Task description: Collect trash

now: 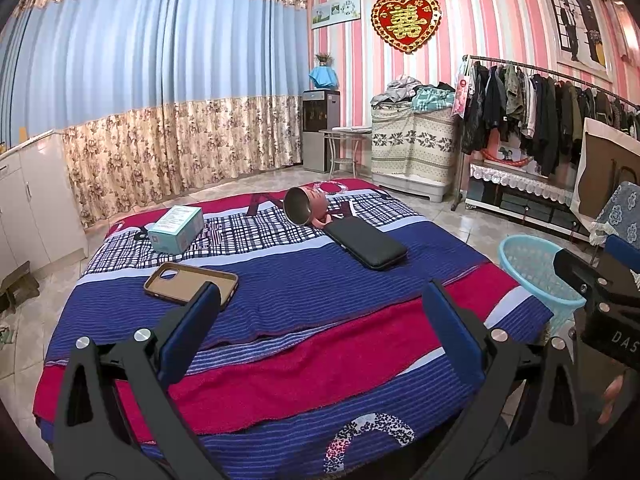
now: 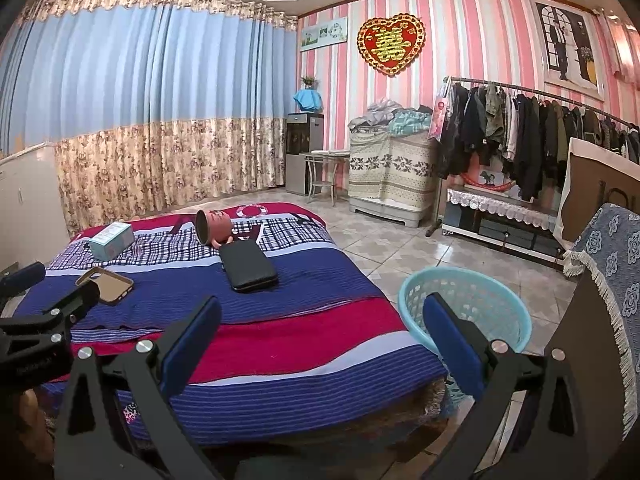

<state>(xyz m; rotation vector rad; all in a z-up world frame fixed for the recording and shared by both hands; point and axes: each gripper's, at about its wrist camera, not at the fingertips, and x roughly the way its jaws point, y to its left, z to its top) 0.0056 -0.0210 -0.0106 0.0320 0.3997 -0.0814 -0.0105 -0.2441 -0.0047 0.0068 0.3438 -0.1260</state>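
Observation:
A low table under a blue, red and checked cloth [image 1: 280, 308] holds a light teal box [image 1: 176, 229], a tan phone case [image 1: 191, 283], a black flat case [image 1: 366, 248] and a pink cup on its side [image 1: 308, 205]. A light blue mesh basket [image 1: 538, 276] stands on the floor at the table's right edge, also in the right wrist view [image 2: 468, 312]. My left gripper [image 1: 320, 300] is open and empty above the near part of the cloth. My right gripper [image 2: 322, 316] is open and empty, between table and basket.
A white cabinet [image 1: 28, 200] stands at the left. A clothes rack [image 1: 540, 104], a covered chest [image 1: 412, 148] and a low TV stand [image 1: 516, 192] line the right wall. A chair with a blue cover [image 2: 616, 264] is near right.

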